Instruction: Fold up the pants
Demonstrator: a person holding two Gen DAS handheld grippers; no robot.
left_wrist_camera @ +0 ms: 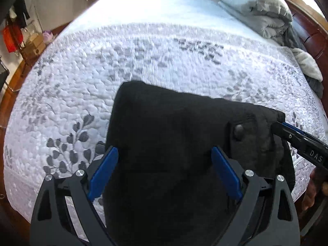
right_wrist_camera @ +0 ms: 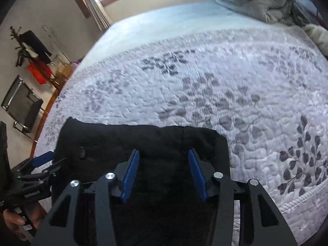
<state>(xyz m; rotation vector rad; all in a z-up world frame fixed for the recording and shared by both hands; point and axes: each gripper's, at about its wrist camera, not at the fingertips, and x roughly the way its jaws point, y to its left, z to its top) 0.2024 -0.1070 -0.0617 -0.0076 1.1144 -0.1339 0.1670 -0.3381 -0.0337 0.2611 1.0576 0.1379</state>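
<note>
The black pants (left_wrist_camera: 168,135) lie folded into a compact bundle near the front edge of the bed, with a button (left_wrist_camera: 237,132) showing on the right side. My left gripper (left_wrist_camera: 165,153) is open, its blue pads spread above the bundle's near part. My right gripper (right_wrist_camera: 163,155) is also open over the pants (right_wrist_camera: 143,141). In the left wrist view the right gripper (left_wrist_camera: 287,130) comes in from the right at the bundle's right end. In the right wrist view the left gripper (right_wrist_camera: 41,162) sits at the bundle's left end.
The bed has a white quilted cover (left_wrist_camera: 143,61) with grey leaf patterns. A grey folded duvet (left_wrist_camera: 256,8) lies at the far right by the wooden headboard (left_wrist_camera: 307,30). A clothes rack (right_wrist_camera: 32,51) and a chair (right_wrist_camera: 22,104) stand left of the bed.
</note>
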